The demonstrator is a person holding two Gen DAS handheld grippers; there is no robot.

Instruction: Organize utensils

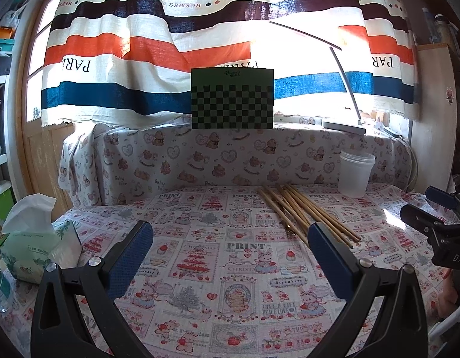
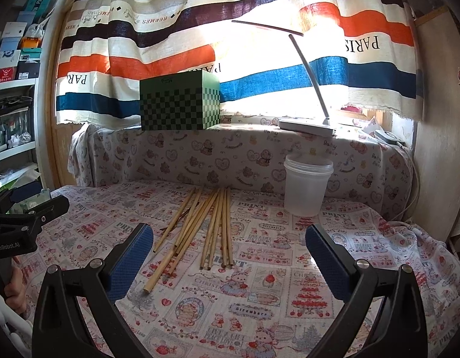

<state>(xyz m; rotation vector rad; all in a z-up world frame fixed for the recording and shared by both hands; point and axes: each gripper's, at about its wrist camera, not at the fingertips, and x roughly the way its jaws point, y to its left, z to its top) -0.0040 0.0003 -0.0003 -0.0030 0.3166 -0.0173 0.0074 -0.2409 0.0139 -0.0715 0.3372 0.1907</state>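
Several bamboo chopsticks (image 2: 206, 226) lie loose in a fan on the patterned tablecloth; they also show in the left wrist view (image 1: 301, 211), just beyond my left gripper's right finger. A clear plastic cup (image 2: 307, 188) stands upright behind and to the right of them; it also shows in the left wrist view (image 1: 355, 173). My left gripper (image 1: 230, 235) is open and empty above the cloth. My right gripper (image 2: 229, 238) is open and empty, just in front of the chopsticks' near ends.
A tissue pack (image 1: 36, 250) sits at the table's left edge. A green checkered box (image 2: 179, 101) and a white desk lamp (image 2: 307, 126) stand on the raised ledge behind. Shelves (image 2: 12, 89) are at the left. A wooden panel (image 2: 438, 149) bounds the right.
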